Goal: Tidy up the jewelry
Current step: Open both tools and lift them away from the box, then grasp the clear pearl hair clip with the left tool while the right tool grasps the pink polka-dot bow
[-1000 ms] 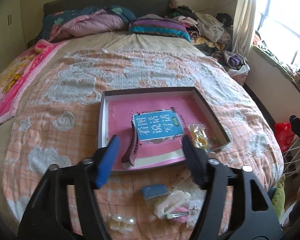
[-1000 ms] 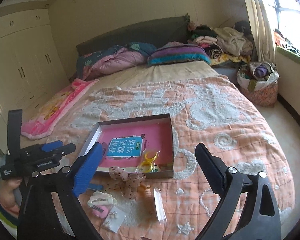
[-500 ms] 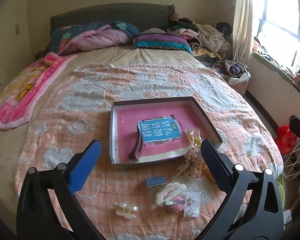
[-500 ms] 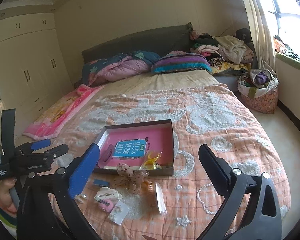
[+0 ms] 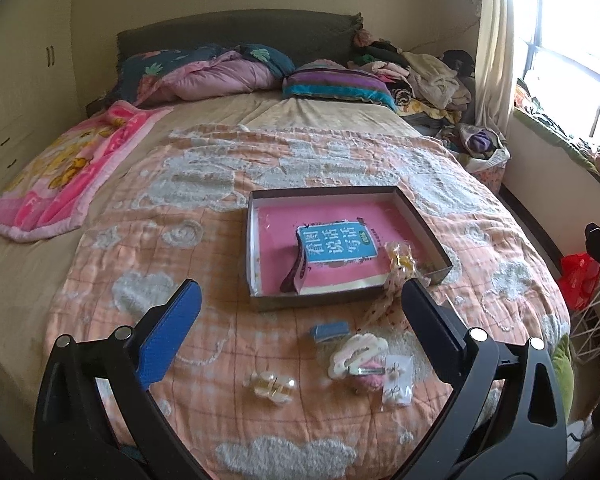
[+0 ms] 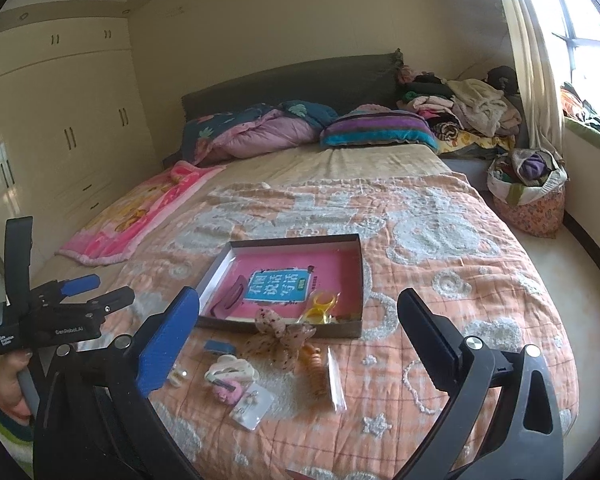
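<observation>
A shallow dark box (image 5: 328, 194) with a pink floor lies on the bed. It holds a blue-covered book (image 5: 338, 244), a dark pink band (image 5: 296, 272) and a yellow piece in a clear bag (image 5: 400, 258). In front of it lie a dotted bow (image 6: 284, 334), a blue clip (image 5: 330, 330), a white claw clip (image 5: 358, 354), a pink piece (image 6: 228, 391), an earring card (image 5: 398, 384) and a clear clip (image 5: 270, 386). My left gripper (image 5: 300, 292) hangs open and empty, back from the box. My right gripper (image 6: 298, 296) is likewise wide open and empty.
An orange hair tie (image 6: 316, 368) and a clear packet (image 6: 336, 384) lie right of the bow. The peach quilt (image 5: 180, 208) covers the bed, with a pink blanket (image 5: 72, 176) at left and pillows at the head. A clothes basket (image 6: 528, 196) stands by the window.
Both grippers have drawn back and slightly up from the box. The left jaws, narrower around the box's front a second ago, have spread wide. The items on the quilt have not moved.
</observation>
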